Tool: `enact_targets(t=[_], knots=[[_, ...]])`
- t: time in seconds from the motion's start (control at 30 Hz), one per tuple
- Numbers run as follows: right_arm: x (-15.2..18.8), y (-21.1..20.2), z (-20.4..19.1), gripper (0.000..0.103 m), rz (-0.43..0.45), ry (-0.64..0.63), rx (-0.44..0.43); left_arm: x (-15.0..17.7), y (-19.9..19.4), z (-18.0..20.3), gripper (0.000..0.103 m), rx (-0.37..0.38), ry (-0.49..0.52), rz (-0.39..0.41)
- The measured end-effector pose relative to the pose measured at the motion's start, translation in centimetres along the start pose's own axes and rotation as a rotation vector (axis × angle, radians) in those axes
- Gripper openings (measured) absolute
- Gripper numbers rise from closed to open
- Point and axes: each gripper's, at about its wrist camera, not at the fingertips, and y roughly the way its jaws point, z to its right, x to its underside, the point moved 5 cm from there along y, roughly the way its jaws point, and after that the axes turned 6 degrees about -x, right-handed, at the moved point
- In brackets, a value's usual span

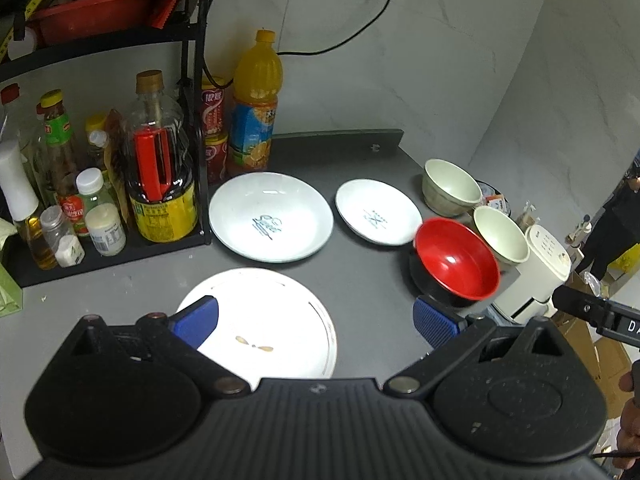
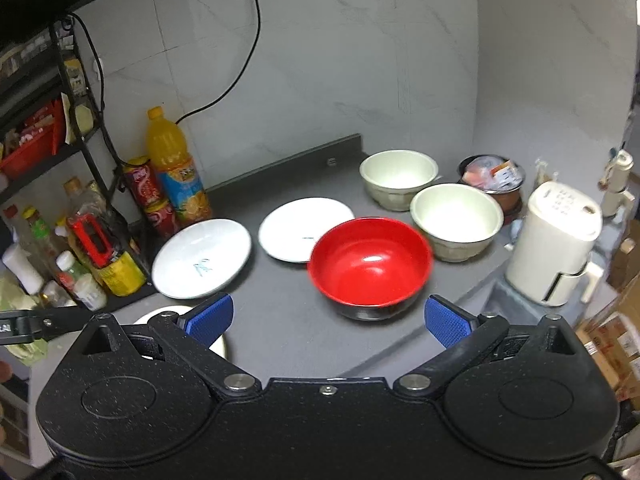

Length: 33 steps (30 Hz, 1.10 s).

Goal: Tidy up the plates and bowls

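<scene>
On the grey counter (image 1: 360, 280) lie three white plates: a flat one (image 1: 272, 320) nearest, a deep one (image 1: 271, 216) behind it, a small one (image 1: 378, 212) to the right. A red bowl with a black outside (image 1: 456, 258) and two cream bowls (image 1: 452, 188) (image 1: 500, 234) stand at the right. My left gripper (image 1: 316, 322) is open above the flat plate. My right gripper (image 2: 328, 318) is open, just short of the red bowl (image 2: 370, 266). The right wrist view also shows the deep plate (image 2: 202, 258), small plate (image 2: 304, 228) and cream bowls (image 2: 398, 178) (image 2: 456, 220).
A black rack (image 1: 196, 120) with bottles and jars stands at the left. An orange juice bottle (image 1: 254, 104) and red cans (image 1: 212, 128) stand behind the deep plate. A white kettle (image 2: 554, 244) stands at the counter's right edge, a food tub (image 2: 494, 178) behind the bowls.
</scene>
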Motion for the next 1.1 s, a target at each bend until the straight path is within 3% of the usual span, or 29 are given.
enact_targets(t=[0.17,0.27,0.67,0.87,1.1], knots=[[-1.0,1.4,-0.8,0.103,0.016,0.01,0.007,-1.8,1.1,-0.7,0.103,0.043,-0.015,-0.014],[-1.4,1.9,-0.9,0.103,0.019,0.023,0.009,-2.5,1.7,-0.9,0.103,0.009,0.022,-0.005],[-2.7,3.9,0.2,0.103,0.01,0.014,0.037,-4.0,3.9,-0.3,0.103,0.02,0.028,-0.022],[-3.9,5.1,2.5,0.103,0.019,0.024,0.019,-5.0,5.5,2.2,0.103,0.025,0.03,-0.032],[-6.2,6.1,7.5,0.103,0.026,0.03,0.046,-6.6,7.6,7.6,0.103,0.046,0.046,-0.025]])
